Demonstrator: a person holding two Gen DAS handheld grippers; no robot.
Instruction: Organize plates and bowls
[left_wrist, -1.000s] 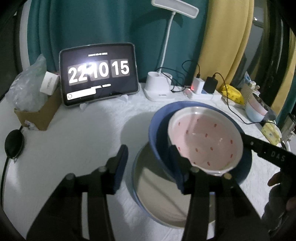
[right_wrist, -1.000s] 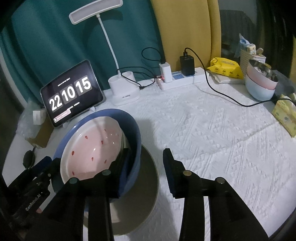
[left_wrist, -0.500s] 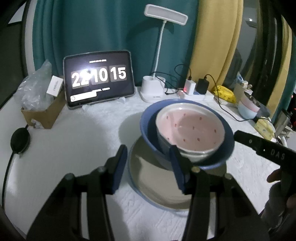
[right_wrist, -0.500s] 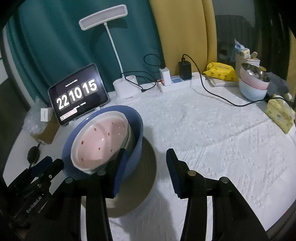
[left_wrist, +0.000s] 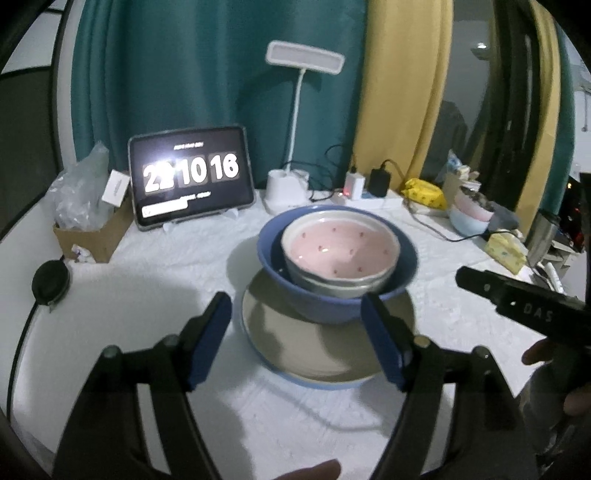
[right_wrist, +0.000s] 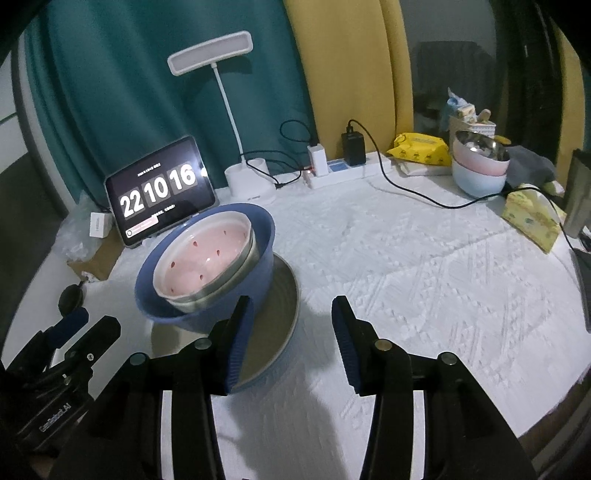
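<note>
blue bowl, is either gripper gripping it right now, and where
Nothing is held. The left gripper and right gripper are both open, clear of the blue bowl.

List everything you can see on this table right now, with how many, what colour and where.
plate: 1, grey with blue rim, table centre, under the bowls
blue bowl: 1, blue, on the plate
pink bowl: 1, pink inside with red spots, nested in the blue bowl
tablet clock: 1, black, back left, reads 22 10 16
desk lamp: 1, white, at the back
power strip: 1, white, back, with chargers plugged in
stacked bowls: 2, pink on pale blue, back right
cardboard box: 1, brown, far left
tablecloth: 1, white
left gripper: 1, black with blue pads, open, empty
right gripper: 1, same, open, empty
</note>
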